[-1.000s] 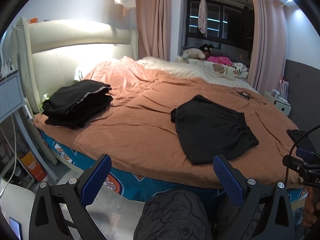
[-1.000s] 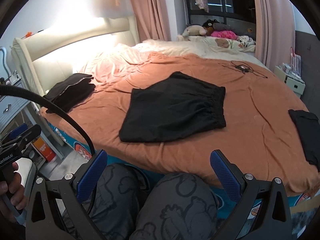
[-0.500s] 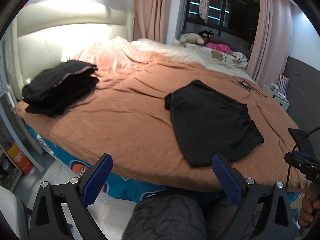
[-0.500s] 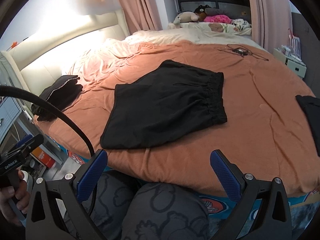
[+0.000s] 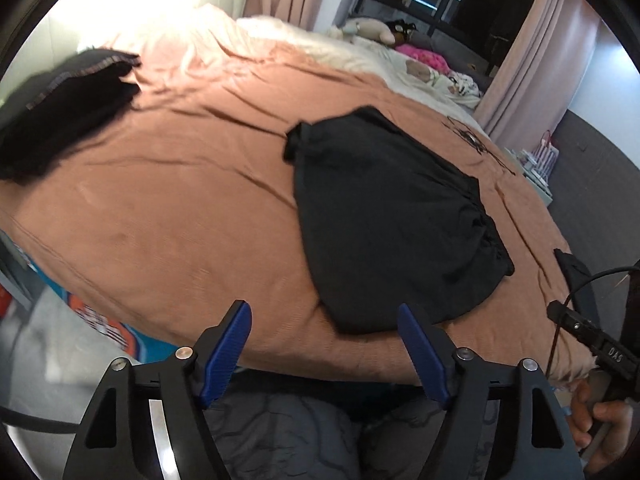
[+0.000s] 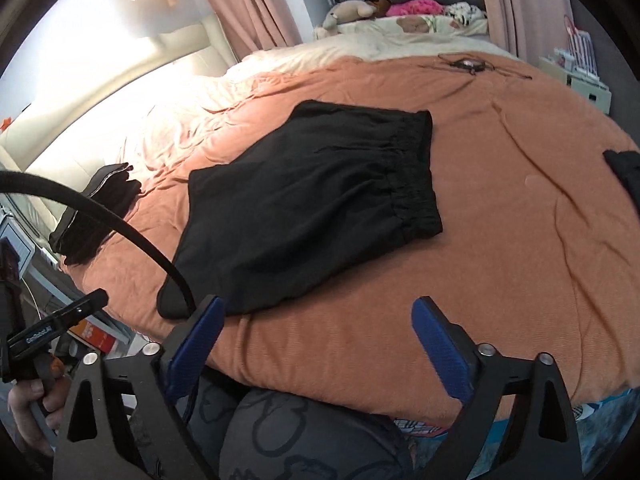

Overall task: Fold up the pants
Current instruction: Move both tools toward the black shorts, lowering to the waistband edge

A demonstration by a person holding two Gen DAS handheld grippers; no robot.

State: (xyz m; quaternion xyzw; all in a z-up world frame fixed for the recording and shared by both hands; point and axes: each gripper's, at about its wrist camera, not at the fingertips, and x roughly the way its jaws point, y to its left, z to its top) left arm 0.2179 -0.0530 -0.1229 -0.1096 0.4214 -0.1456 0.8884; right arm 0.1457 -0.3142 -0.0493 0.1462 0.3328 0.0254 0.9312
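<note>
Status: approach phase; no new fold started on the working piece.

Nearest the cameras: the person's patterned dark trousers [image 6: 304,432] fill the bottom of both wrist views, right at the bed edge.

Left gripper [image 5: 324,340]: jaws apart, nothing between them. They have just been closing in from their widest. Aimed down at the near-left corner of the black pants [image 5: 392,216], not touching the cloth as far as the view shows.

Right gripper [image 6: 316,336]: jaws apart and empty, also just narrowed a little from full spread. Its left finger [image 6: 196,340] overlaps the near hem in the picture; whether it touches the cloth I cannot tell. The cable [image 6: 120,224] of the other handle crosses in front of that corner.

Task item: the pants lie flat on the orange bedspread [image 6: 520,240] near the front edge of the bed. Elastic waistband [image 6: 412,176] to the right, leg hems to the left. Judgement: the outline is compact and smooth, so it reads as laid out and possibly already folded once lengthwise; at least one more fold is left, then stacking.

Further out, left, by the headboard: a stack of dark folded garments [image 5: 60,108], likely finished pieces. Right edge: another dark garment [image 6: 624,172], partly cut off, seemingly waiting.

Far end: cream bedding with plush toys [image 6: 352,10], and a tangle of cord [image 6: 468,65] on the bedspread.
</note>
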